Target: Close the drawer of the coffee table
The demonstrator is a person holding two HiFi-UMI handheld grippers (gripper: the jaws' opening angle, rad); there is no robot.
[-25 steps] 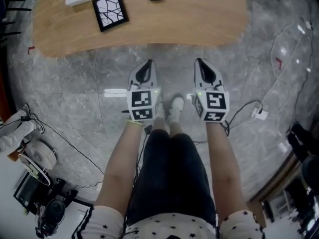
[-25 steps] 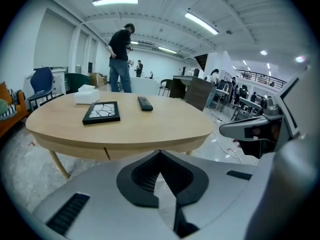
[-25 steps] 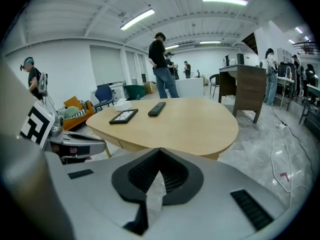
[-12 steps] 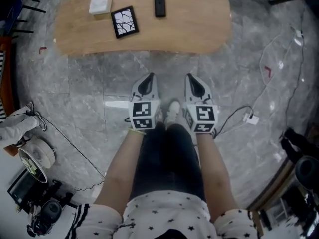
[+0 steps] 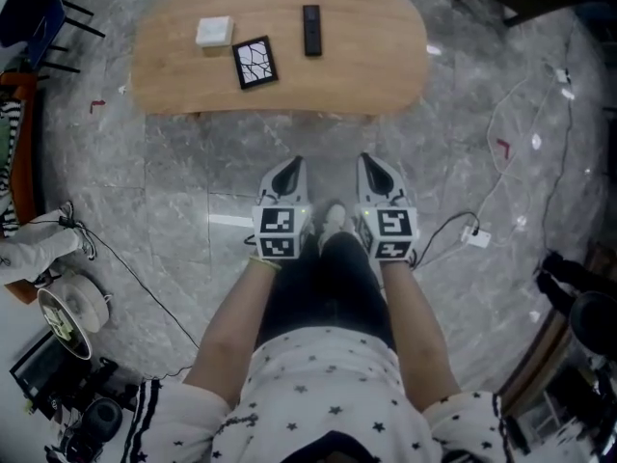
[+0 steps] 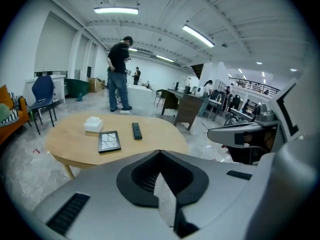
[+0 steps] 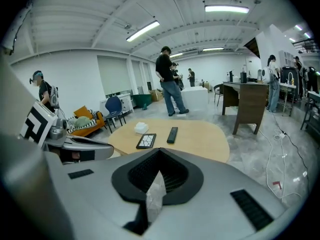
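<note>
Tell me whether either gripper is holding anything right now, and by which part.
Nothing is held. The left gripper and the right gripper both have their jaws together and empty, over the floor short of the coffee table.

A white short-sleeved top point(image 5: 323, 379) scattered with small dark stars is being worn, with a dark lower garment point(image 5: 323, 287) and white shoes point(image 5: 335, 218). The left gripper point(image 5: 293, 161) and the right gripper point(image 5: 366, 159) are being seen as pale grey shells with black ribbed lining. The left cube point(image 5: 277, 232) and the right cube point(image 5: 390, 232) are being faced with black-and-white square markers.
</note>
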